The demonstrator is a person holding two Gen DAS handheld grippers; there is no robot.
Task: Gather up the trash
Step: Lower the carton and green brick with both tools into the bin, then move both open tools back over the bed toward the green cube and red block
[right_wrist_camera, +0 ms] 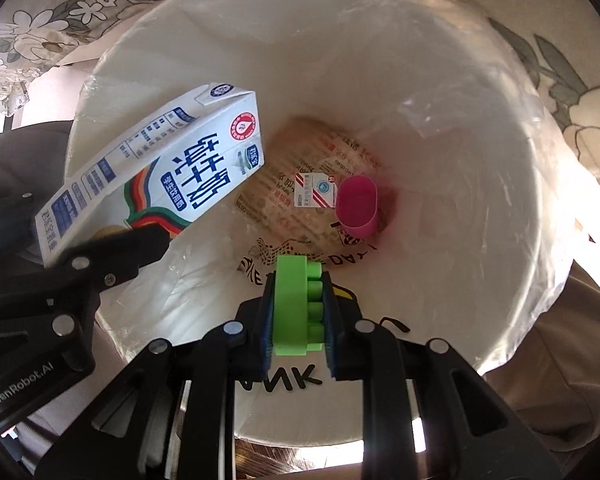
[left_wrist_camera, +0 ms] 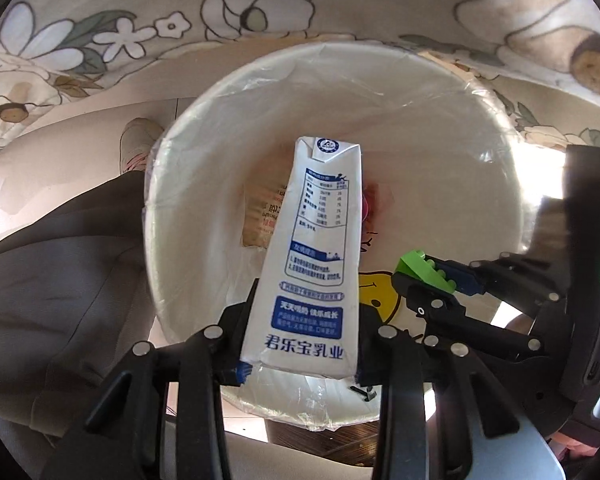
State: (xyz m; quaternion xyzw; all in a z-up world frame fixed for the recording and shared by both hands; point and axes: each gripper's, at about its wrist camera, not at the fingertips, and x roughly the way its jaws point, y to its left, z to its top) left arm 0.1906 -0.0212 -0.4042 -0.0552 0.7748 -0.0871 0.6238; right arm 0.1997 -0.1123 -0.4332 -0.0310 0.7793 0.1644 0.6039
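Setting: floral cloth [left_wrist_camera: 140, 32] behind a white lined trash bin [right_wrist_camera: 480, 184], seen from above.
Left gripper [left_wrist_camera: 300, 344]: fingers clamped on the milk carton's [left_wrist_camera: 316, 248] lower end, over the bin mouth.
Carton handling: likely light, thin-walled, crushable; its flat sides suit the grip.
Carton axis: long axis points down into the bin, top end first.
Right gripper [right_wrist_camera: 298, 312]: fingers pinching a green toy brick [right_wrist_camera: 296, 304], rigid and slick, studs sideways, above the bin's near rim.
Bin floor: pink cup [right_wrist_camera: 358, 210], paper wrapper [right_wrist_camera: 284, 184].

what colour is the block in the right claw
Bright green block, clearest in the right wrist view.
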